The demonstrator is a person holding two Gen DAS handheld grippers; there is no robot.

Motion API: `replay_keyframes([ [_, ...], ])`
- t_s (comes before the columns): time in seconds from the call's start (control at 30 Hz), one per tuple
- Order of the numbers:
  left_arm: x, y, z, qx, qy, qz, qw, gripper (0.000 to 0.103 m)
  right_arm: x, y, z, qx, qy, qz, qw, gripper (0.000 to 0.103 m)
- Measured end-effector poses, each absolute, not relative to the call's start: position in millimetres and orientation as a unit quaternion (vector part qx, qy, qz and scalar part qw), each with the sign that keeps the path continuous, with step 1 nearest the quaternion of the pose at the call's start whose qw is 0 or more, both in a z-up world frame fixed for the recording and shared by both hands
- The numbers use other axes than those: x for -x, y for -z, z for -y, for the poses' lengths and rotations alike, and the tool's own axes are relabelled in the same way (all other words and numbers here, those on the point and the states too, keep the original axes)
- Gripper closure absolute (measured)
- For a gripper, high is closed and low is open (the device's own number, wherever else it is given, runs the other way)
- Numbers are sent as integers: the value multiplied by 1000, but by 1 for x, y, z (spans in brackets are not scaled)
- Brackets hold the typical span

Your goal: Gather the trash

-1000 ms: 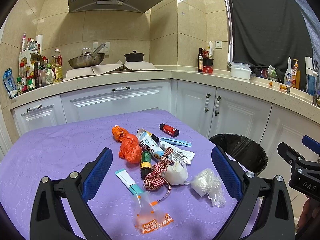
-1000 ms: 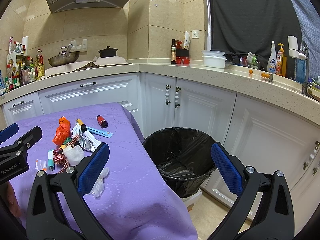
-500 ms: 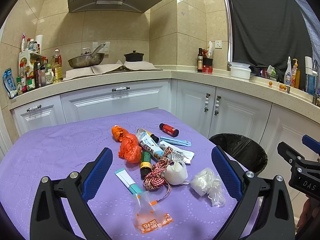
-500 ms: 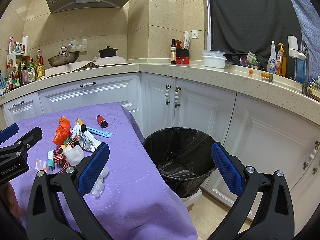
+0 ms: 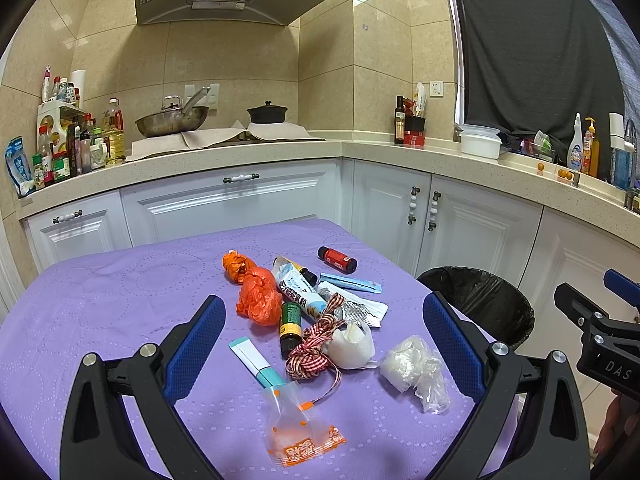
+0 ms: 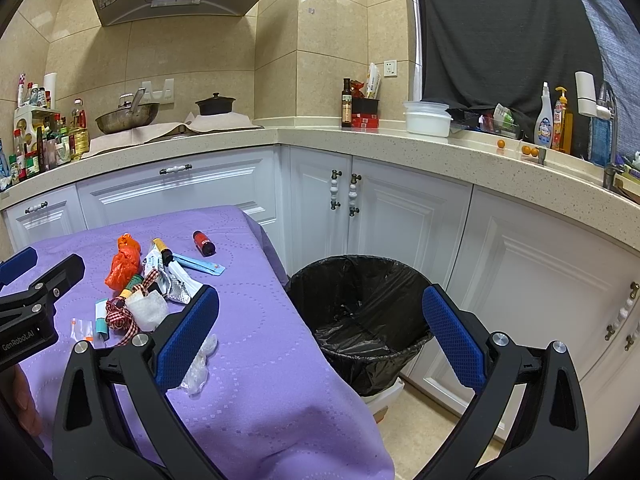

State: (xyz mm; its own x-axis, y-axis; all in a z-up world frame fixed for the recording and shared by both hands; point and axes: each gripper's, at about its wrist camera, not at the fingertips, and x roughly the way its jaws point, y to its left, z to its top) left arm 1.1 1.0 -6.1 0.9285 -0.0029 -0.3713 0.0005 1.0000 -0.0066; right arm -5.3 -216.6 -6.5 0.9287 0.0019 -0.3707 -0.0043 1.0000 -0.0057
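A pile of trash lies on the purple tablecloth [image 5: 100, 300]: an orange plastic bag [image 5: 256, 296], a red checked ribbon [image 5: 312, 352], a white wad [image 5: 352, 346], a crumpled clear film [image 5: 416, 370], a small dark bottle [image 5: 291, 322], a red-labelled bottle [image 5: 337, 259] and a clear orange-printed sachet [image 5: 298, 428]. My left gripper [image 5: 320, 344] hovers open over the pile, holding nothing. My right gripper [image 6: 320, 332] is open beside the table, in front of the black-lined trash bin [image 6: 360, 312]. The same pile [image 6: 136, 280] shows at the left of the right wrist view.
White kitchen cabinets [image 5: 240, 204] and a stone counter [image 5: 440, 160] wrap around the table's far and right sides. A wok [image 5: 172, 120], a black pot [image 5: 267, 114] and bottles stand on the counter. The bin [image 5: 480, 304] stands on the floor off the table's right corner.
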Motion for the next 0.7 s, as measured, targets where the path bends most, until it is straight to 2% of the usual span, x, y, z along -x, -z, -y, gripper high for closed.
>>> replay_keyframes([
  [0.7,3,22,-10,1,-9,-205,979,7,3,13,209,2,-22,-200,980,4],
])
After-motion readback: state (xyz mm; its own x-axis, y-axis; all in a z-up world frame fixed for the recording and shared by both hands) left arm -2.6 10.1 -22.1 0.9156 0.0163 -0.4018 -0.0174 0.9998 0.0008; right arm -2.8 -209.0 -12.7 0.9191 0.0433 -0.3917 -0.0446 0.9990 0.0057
